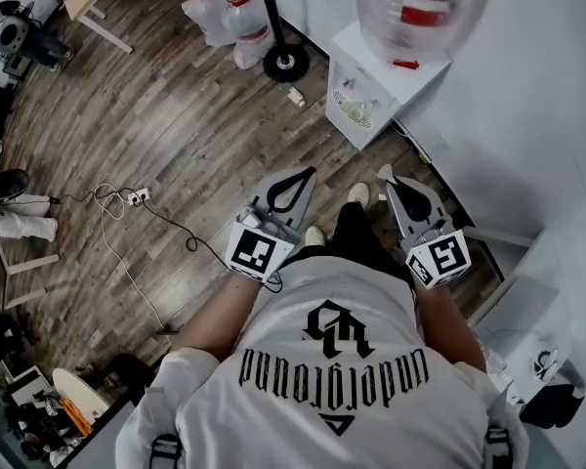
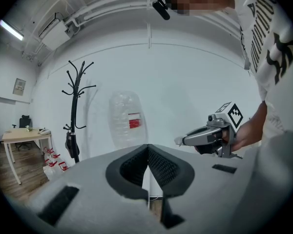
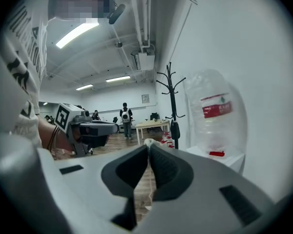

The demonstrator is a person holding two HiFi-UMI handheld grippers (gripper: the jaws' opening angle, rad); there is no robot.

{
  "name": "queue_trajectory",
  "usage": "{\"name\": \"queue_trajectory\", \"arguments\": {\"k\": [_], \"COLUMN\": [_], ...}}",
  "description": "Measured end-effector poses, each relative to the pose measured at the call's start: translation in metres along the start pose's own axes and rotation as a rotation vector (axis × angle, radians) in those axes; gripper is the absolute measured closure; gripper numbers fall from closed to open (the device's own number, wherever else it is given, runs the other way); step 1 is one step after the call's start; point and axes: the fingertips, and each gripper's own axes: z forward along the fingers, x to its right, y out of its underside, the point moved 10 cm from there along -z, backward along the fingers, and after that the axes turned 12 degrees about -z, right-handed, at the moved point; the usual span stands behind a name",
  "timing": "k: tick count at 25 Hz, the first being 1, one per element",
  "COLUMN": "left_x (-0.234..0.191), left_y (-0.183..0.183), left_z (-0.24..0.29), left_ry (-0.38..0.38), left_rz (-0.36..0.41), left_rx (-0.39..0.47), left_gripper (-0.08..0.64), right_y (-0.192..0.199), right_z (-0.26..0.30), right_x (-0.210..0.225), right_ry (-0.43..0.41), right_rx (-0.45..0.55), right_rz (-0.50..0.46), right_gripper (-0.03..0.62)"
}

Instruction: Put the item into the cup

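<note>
Grey left tool [image 1: 306, 174] closed empty; right tool [image 1: 389, 177] pinching white item [image 3: 147, 142]; both held level.

cool, even indoor light from ceiling strip lights [image 3: 77, 34]. the gripper views bend like a fisheye, black at the corners. the water bottle [image 1: 422, 8] blurs in the head view.

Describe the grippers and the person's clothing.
The left gripper and right gripper are grey, with black ribbed pads tapering to a point. Each carries a white cube with black square markers. The person wears a white shirt with black print.
</note>
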Motion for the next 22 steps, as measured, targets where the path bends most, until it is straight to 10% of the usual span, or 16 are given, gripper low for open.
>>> {"name": "queue_trajectory", "arguments": {"k": [22], "left_x": [-0.120], "left_y": [0.125], "left_z": [0.179], "left_ry": [-0.011], "left_rz": [-0.087], "left_rx": [-0.184], "left_gripper": [0.552], "right_y": [0.189], "right_z": [0.161], "right_x": [0.124], "right_ry": [-0.001], "right_rx": [-0.261], "right_rz": [0.110], "right_gripper": [0.566]}}
